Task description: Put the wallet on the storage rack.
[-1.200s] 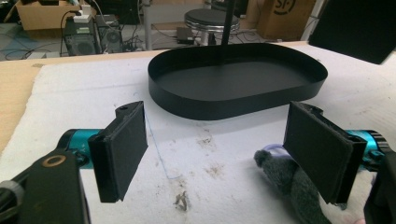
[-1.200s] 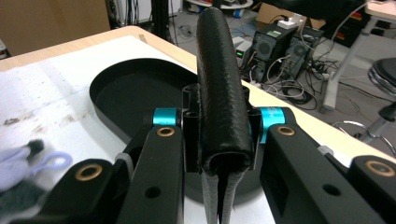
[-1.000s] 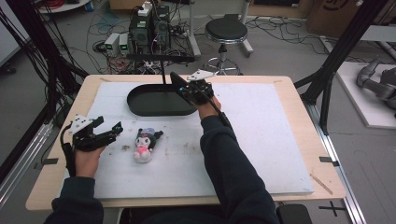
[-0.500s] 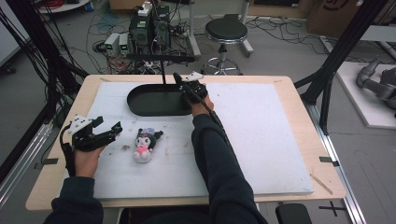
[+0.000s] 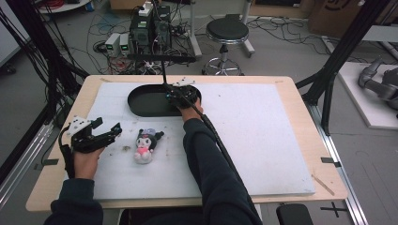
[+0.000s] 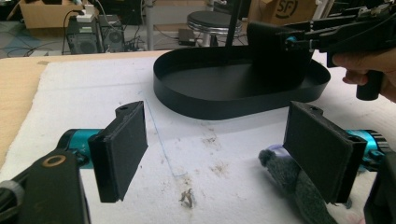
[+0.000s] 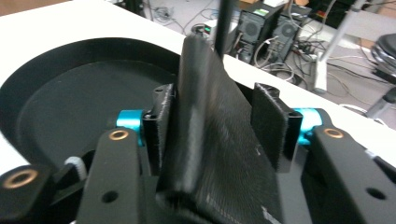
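A black flat piece (image 7: 205, 140) is seen between the right gripper's (image 7: 219, 121) fingers, which have just been opening, so it's leaned on the left pad only, right over the black oval tray (image 5: 145, 105). The left gripper (image 5: 105, 133) is held wide open with nothing in it, near the plush toy (image 5: 145, 146) on the white worktop (image 5: 263, 140).

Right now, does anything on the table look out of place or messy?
Yes: small brown crumbs are scattered on the white mat near the left gripper, beside the plush toy lying flat. The black tray looks undamaged.
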Demonstrator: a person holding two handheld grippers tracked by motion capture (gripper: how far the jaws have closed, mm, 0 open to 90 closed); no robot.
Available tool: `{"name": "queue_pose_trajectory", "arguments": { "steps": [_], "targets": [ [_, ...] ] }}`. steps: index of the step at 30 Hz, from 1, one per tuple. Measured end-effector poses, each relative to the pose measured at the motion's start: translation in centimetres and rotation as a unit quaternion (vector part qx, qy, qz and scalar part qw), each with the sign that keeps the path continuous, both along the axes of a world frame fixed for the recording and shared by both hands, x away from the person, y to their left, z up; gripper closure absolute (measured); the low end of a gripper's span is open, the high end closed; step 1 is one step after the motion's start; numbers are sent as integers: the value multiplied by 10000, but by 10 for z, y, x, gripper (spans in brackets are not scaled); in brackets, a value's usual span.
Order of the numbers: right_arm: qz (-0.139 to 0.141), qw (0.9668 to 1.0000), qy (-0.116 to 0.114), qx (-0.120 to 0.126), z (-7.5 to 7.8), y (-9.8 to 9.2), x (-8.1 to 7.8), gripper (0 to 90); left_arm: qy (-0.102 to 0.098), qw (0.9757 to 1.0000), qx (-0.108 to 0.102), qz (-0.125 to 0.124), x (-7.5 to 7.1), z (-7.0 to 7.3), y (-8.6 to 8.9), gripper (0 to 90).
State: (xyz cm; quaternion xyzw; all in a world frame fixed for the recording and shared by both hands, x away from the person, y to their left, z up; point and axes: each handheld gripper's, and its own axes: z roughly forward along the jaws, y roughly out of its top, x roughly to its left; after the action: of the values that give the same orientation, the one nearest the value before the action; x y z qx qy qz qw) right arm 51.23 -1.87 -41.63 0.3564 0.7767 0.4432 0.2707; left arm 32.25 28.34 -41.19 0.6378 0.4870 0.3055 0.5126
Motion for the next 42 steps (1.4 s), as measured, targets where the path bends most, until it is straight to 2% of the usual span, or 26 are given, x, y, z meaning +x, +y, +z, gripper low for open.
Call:
{"name": "queue_pose_trajectory", "arguments": {
  "steps": [3, 7, 8, 12, 13, 15, 17, 19, 21, 23, 26, 28, 31, 33, 37, 40, 42],
  "targets": [
    [267, 9994, 176, 163, 2, 0, -1, 427, 5, 10000, 1, 0, 0, 0, 0, 213],
    [411, 9985, 184, 317, 9, -3, -4, 411, 7, 10000, -16, 4, 0, 0, 0, 213],
    [446, 9982, 155, 360, 18, -9, -6, 411, 20, 10000, -11, -7, 0, 0, 0, 213],
    [540, 9976, 115, 410, 32, -30, -15, 426, 23, 10000, -11, -40, 1, -1, -1, 213],
    [562, 9975, 140, 403, 34, -38, -18, 424, 19, 10000, -9, -44, 1, -1, -1, 213],
    [709, 9962, 384, 340, 38, -54, -22, 406, 29, 10000, 8, -62, 0, -1, -3, 213],
    [786, 9950, 592, 144, 41, -72, -27, 408, 10, 10000, 19, -80, 0, 0, -4, 213],
    [792, 9954, 541, 80, 41, -83, -32, 435, 10, 10000, 37, -79, 0, 0, -6, 213],
    [760, 9952, 614, 48, 37, -90, -34, 436, 9, 10000, 37, -75, 0, 1, -7, 213],
    [724, 9947, 733, -5, 32, -88, -32, 433, 9, 10000, 54, -65, 0, 1, -7, 213],
    [770, 9948, 666, -71, 24, -76, -30, 453, 4, 10000, 46, -51, 0, 1, -7, 213],
    [833, 9944, 583, -271, 15, -63, -29, 475, 11, 10000, 55, -63, 1, 0, -7, 213],
    [908, 9917, 751, -512, 1, -48, -25, 482, 14, 10000, 51, -74, 1, 0, -7, 213],
    [827, 9914, 836, -569, -6, -40, -21, 472, 2, 10000, 36, -73, 0, 0, -7, 213],
    [566, 9932, 778, -649, -13, -28, -13, 464, -1, 10000, 31, -76, 1, 0, -6, 213],
    [527, 9943, 860, -349, -11, -30, -11, 447, 7, 10000, 24, -73, 1, 0, -5, 213],
    [579, 9933, 943, -324, -5, -37, -13, 424, 23, 10000, 23, -92, 1, -1, -5, 213]
  ]
}}
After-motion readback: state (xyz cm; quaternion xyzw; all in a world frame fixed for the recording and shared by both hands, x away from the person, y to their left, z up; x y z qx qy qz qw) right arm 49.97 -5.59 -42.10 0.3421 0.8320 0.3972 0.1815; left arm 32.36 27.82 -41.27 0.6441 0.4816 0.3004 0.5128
